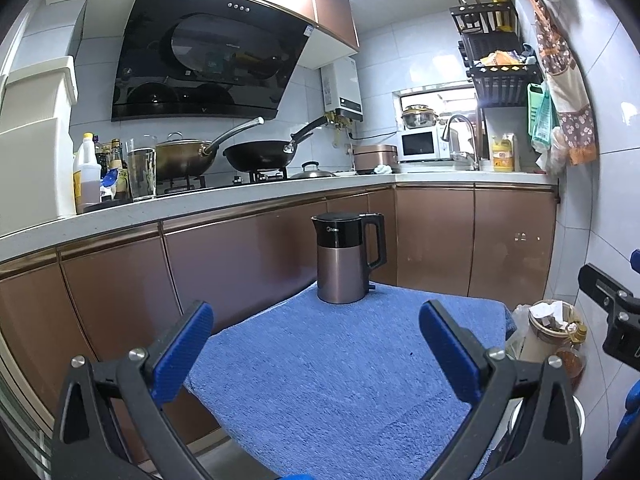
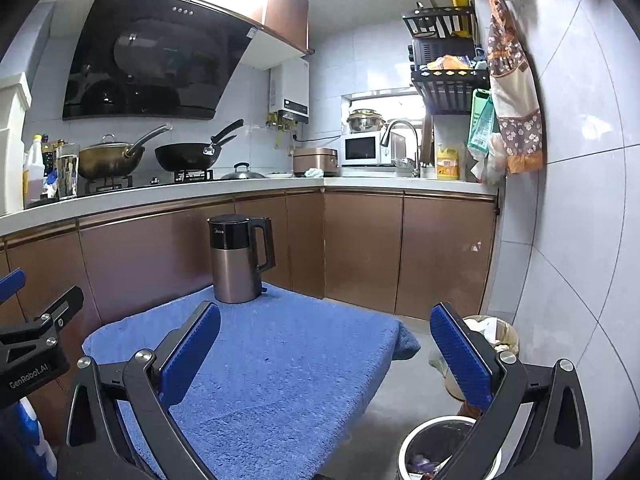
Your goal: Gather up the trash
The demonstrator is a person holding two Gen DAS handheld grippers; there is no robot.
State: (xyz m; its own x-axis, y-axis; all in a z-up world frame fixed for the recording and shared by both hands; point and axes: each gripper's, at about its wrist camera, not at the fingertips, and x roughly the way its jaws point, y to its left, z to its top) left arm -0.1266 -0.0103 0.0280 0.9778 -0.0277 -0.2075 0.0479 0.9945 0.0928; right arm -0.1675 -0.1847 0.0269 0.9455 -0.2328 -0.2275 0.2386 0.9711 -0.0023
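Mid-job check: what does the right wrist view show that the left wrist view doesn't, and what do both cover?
Only the right wrist view: the round metal-rimmed trash bin on the floor, scraps visible inside, and the right gripper, open and empty.

Only the left wrist view: the open, empty left gripper and a brown glass bottle by the wall.

Both: the brown-and-black electric kettle on the blue towel-covered table, and a tan bag-lined basket of crumpled paper beside it.
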